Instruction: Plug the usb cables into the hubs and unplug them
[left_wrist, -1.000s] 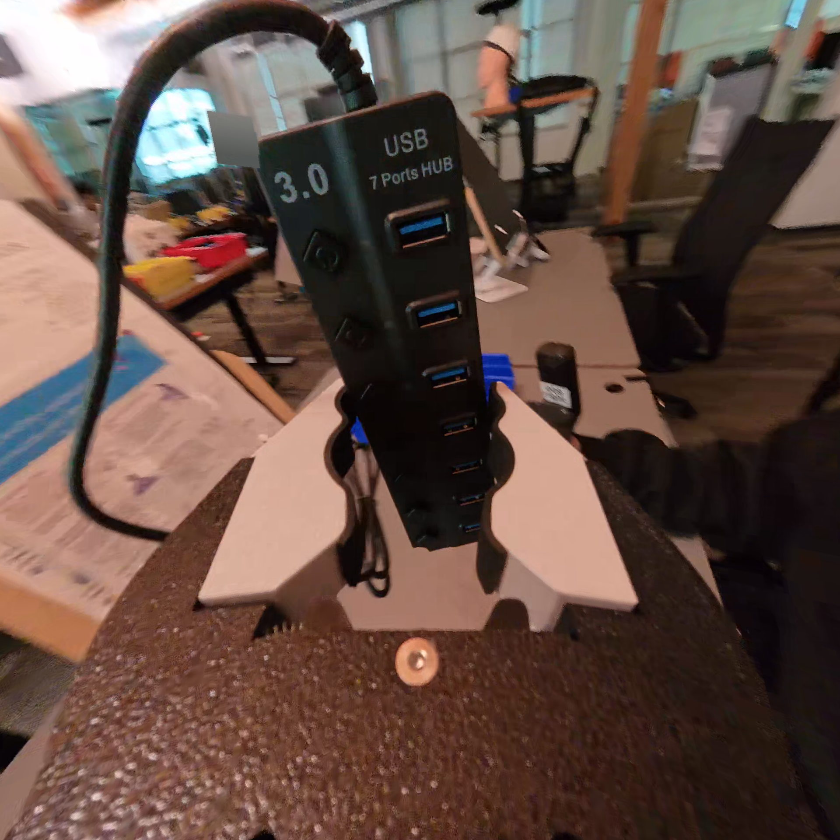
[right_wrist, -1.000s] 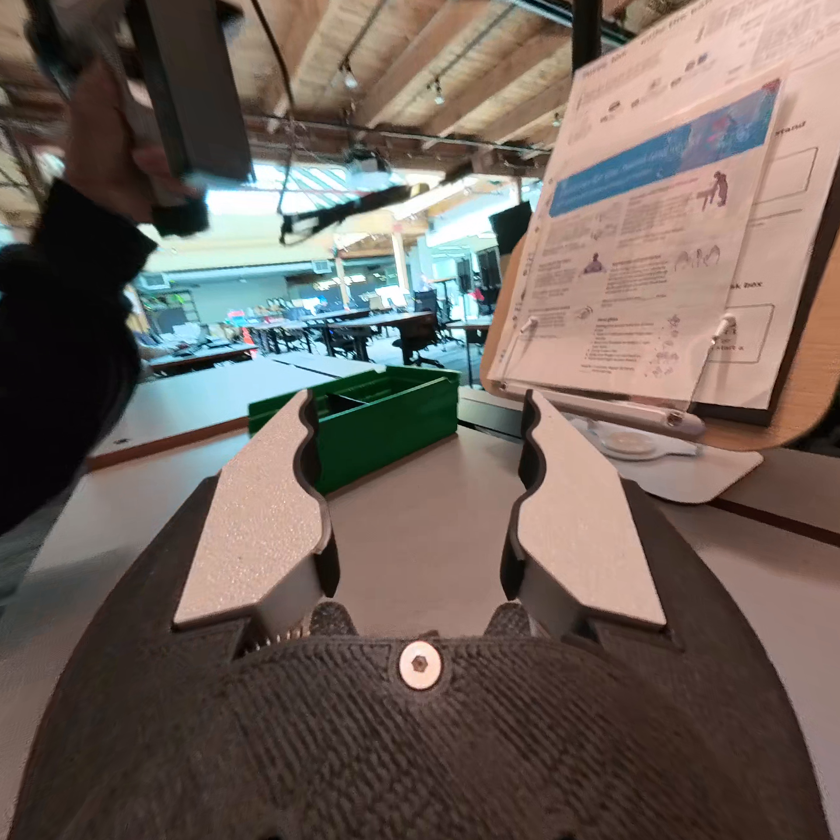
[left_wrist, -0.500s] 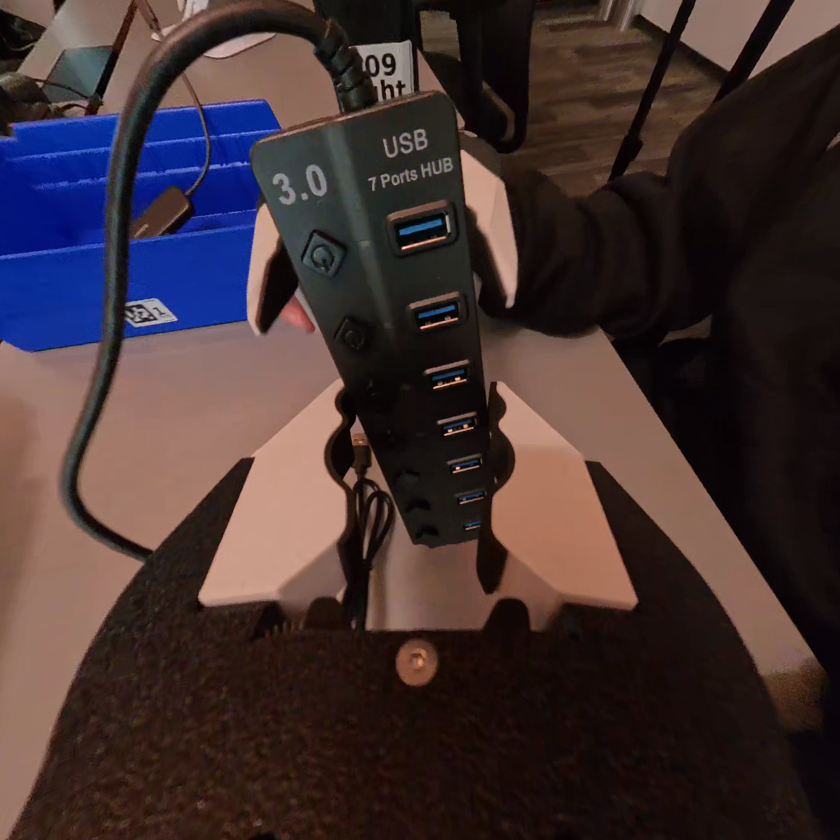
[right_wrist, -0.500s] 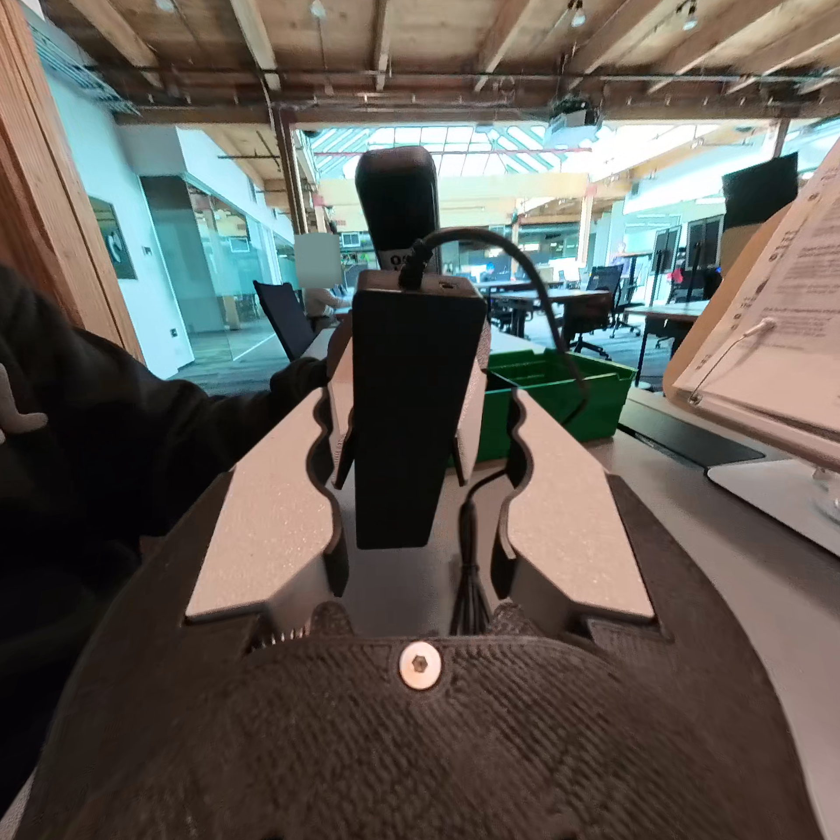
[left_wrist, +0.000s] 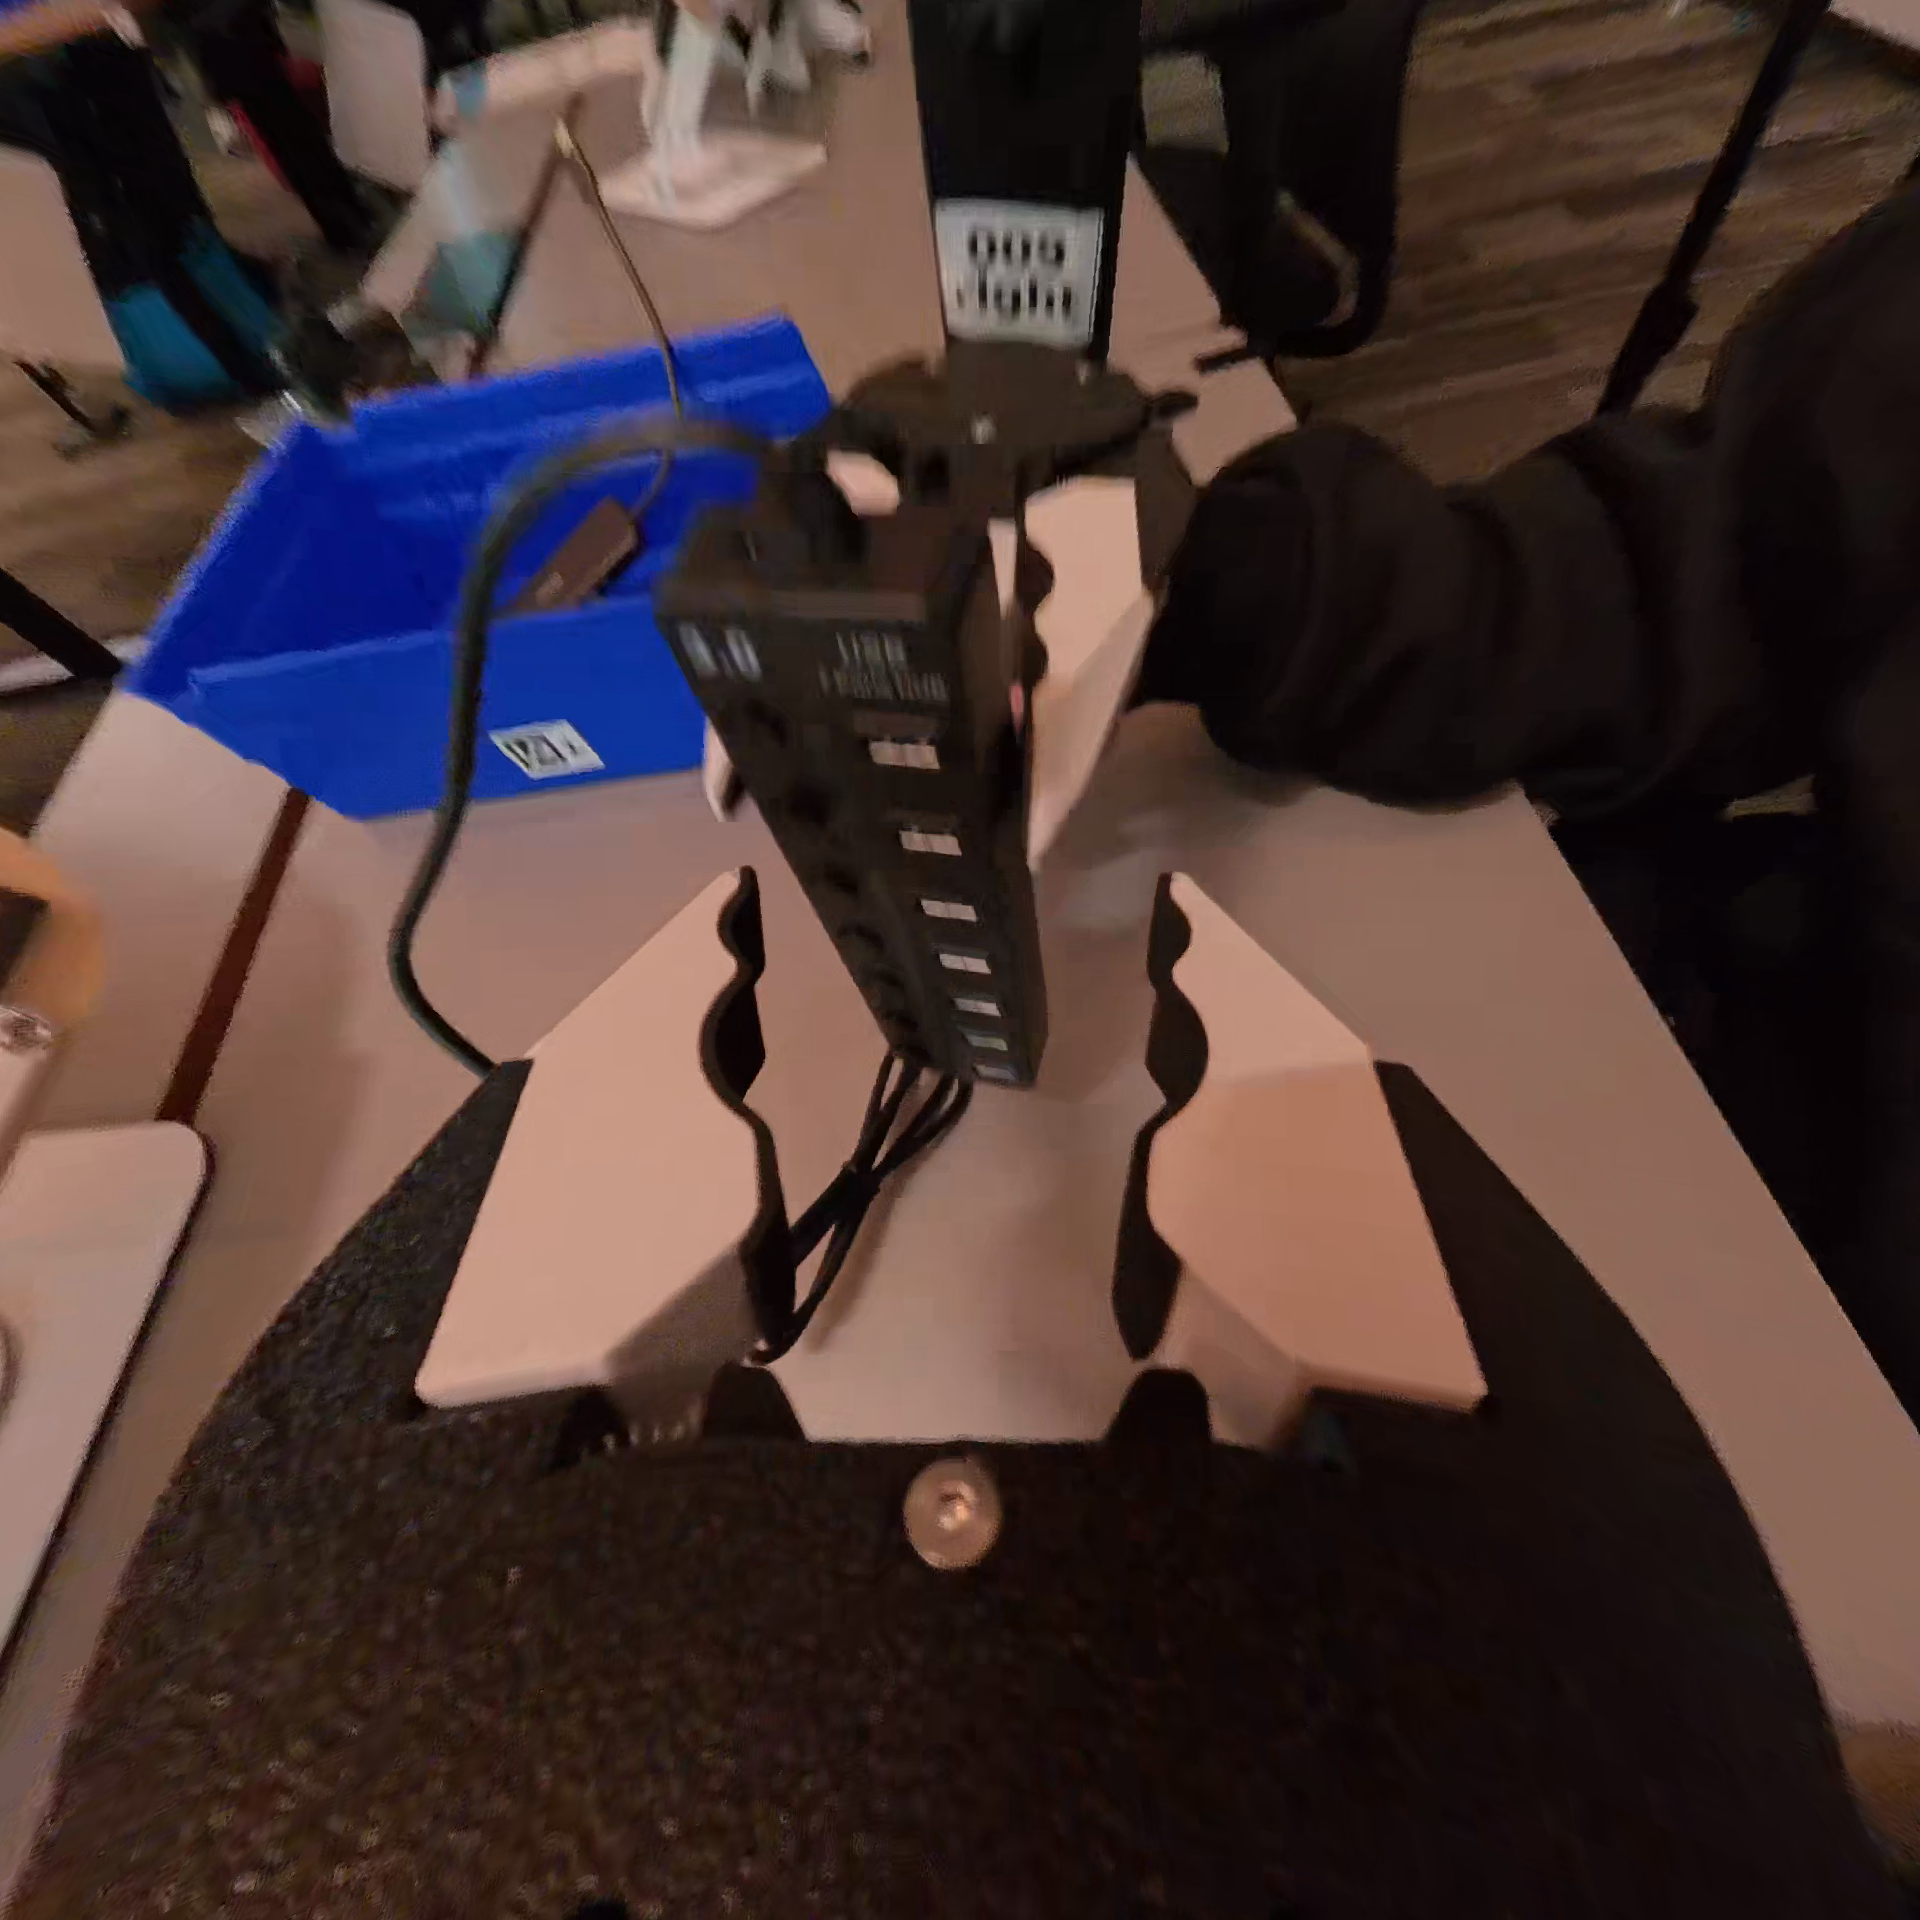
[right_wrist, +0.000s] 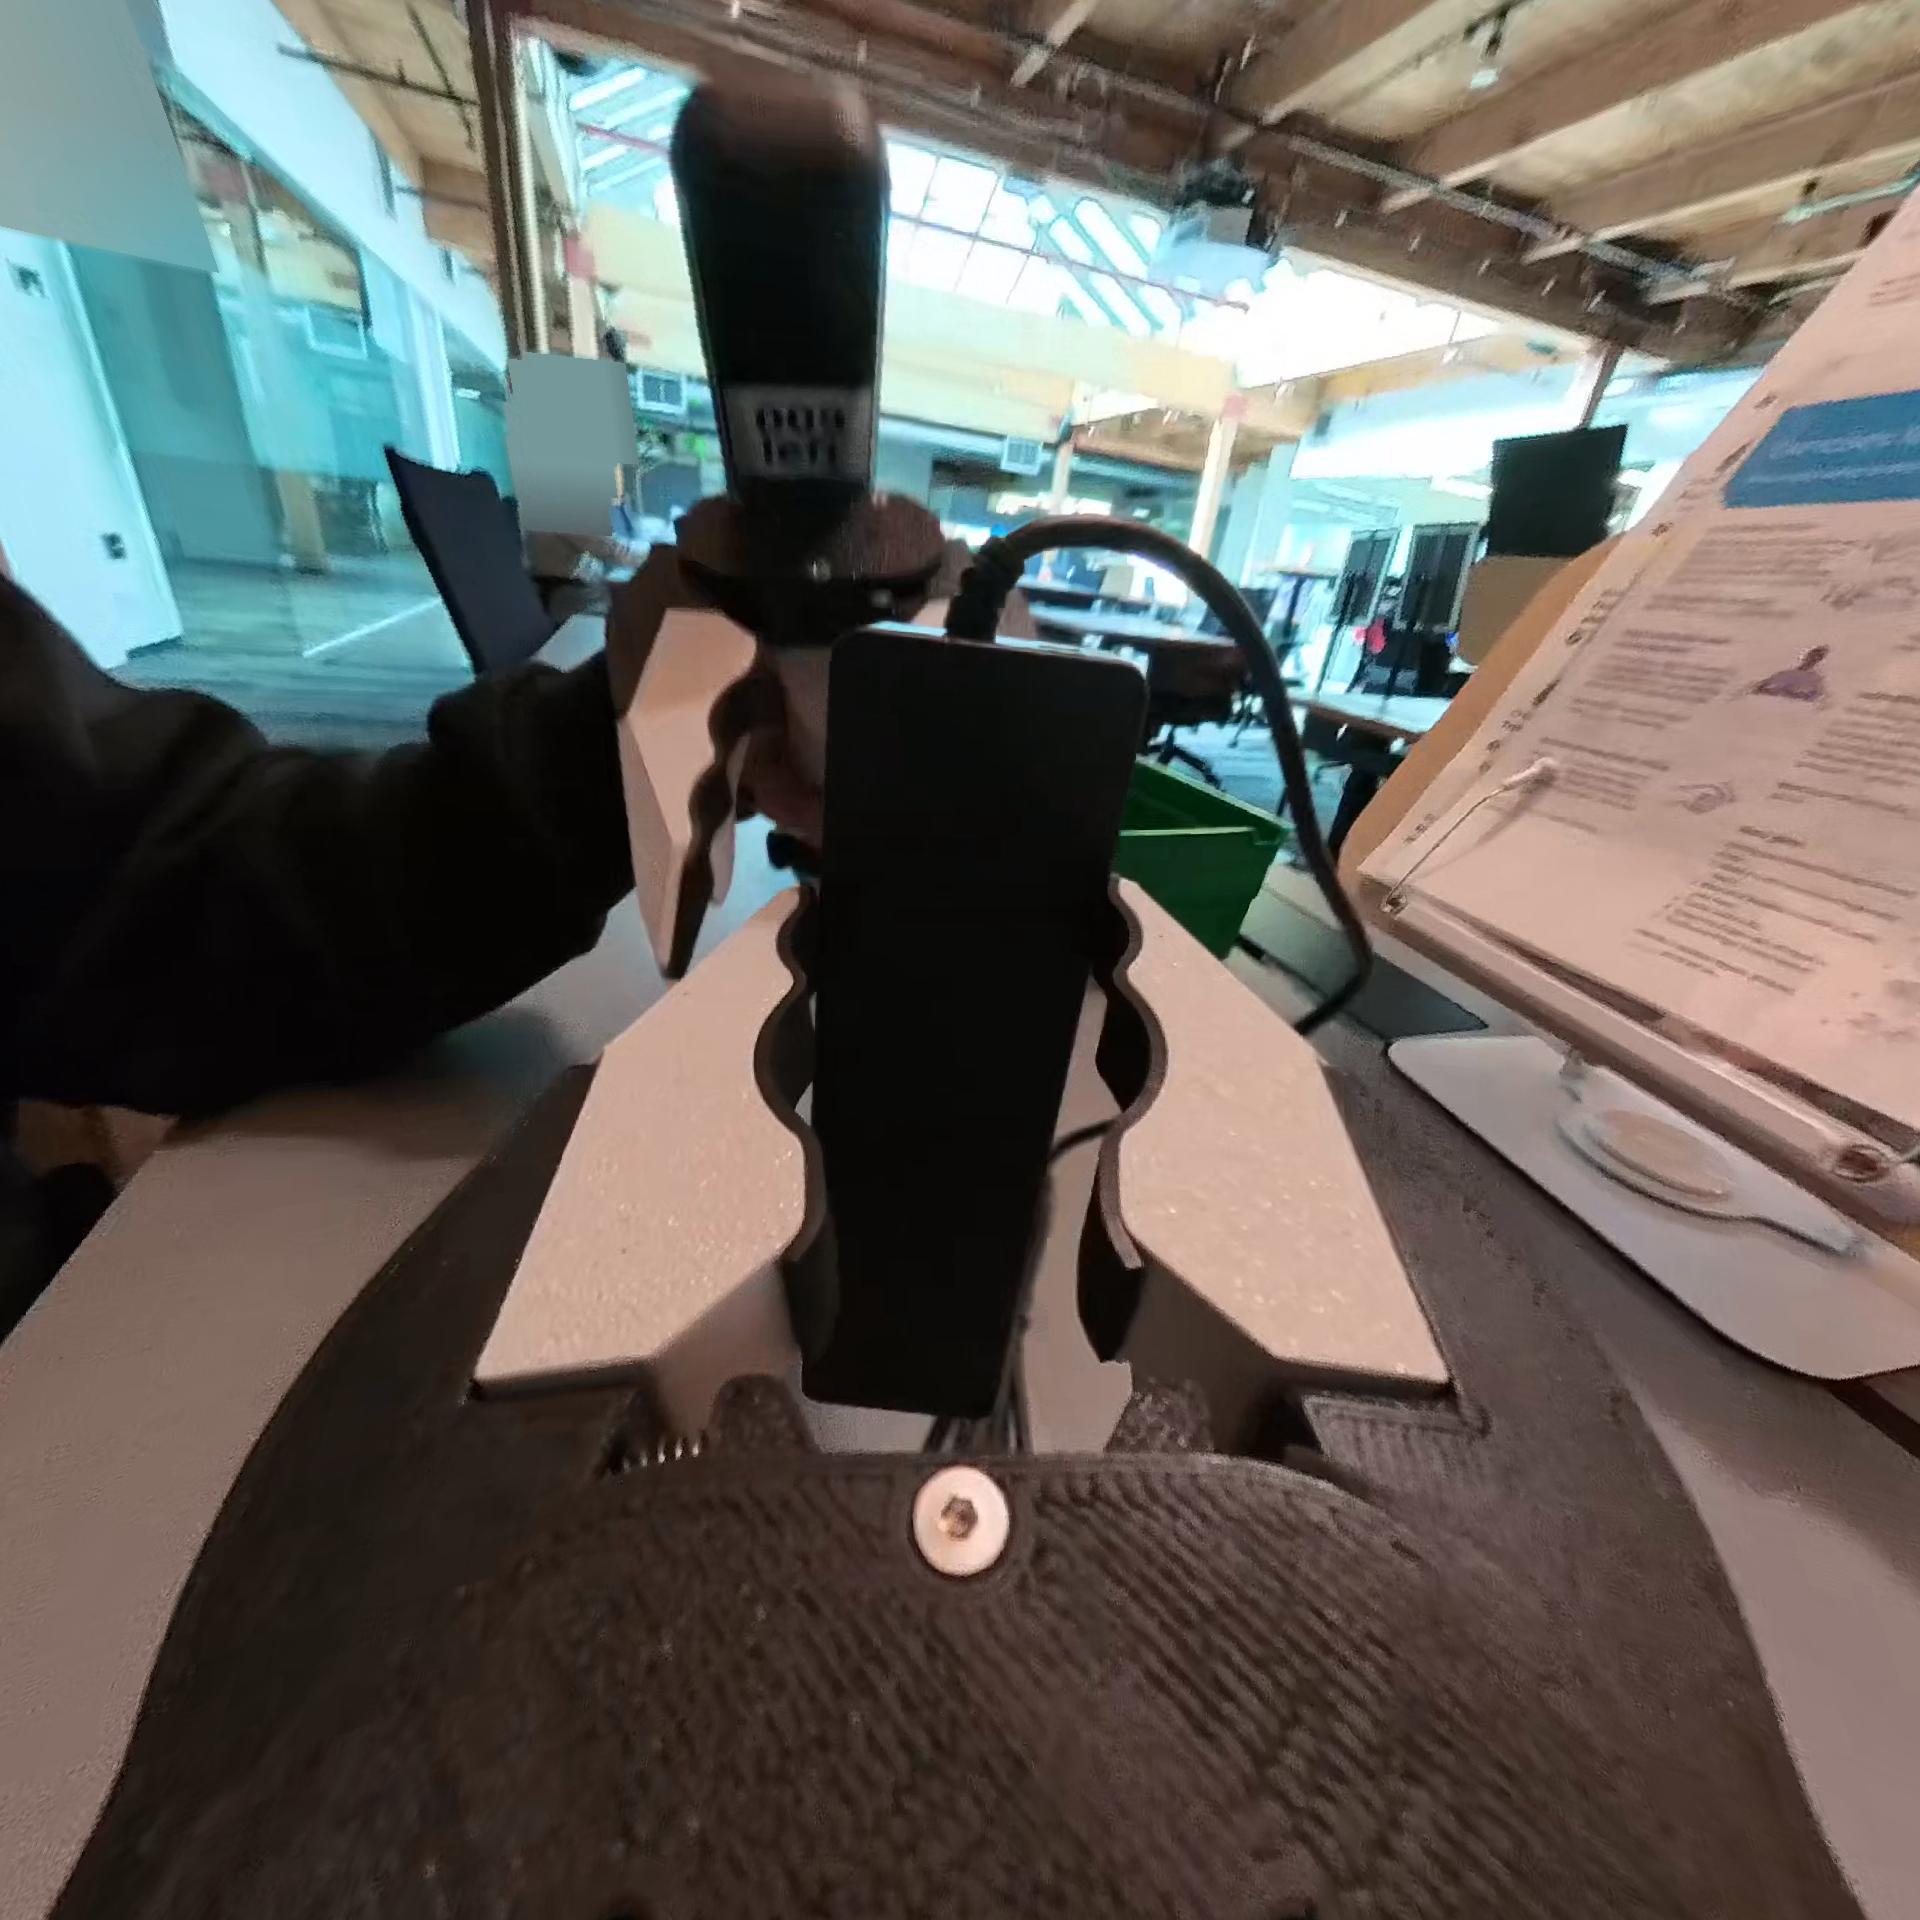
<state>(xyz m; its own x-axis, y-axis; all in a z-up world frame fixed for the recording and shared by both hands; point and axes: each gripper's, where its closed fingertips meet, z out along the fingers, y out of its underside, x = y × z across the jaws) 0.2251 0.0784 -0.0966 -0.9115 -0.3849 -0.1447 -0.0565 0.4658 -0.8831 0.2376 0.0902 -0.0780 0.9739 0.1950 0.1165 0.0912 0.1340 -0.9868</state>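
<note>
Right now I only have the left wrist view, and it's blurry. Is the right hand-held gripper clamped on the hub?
Observer: Yes. In the right wrist view the right hand-held gripper pinches the hub by both long edges.
Operator: What's behind it on that side?
Observer: A green bin, partly hidden by the hub.
Operator: Anything to its right?
Observer: A tilted document stand, close to the hub's cable.

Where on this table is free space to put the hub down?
Bare table lies between the blue bin and the left gripper, beside the thick black cable. Crowded near the sleeve, the paper stand and the green bin.
</note>
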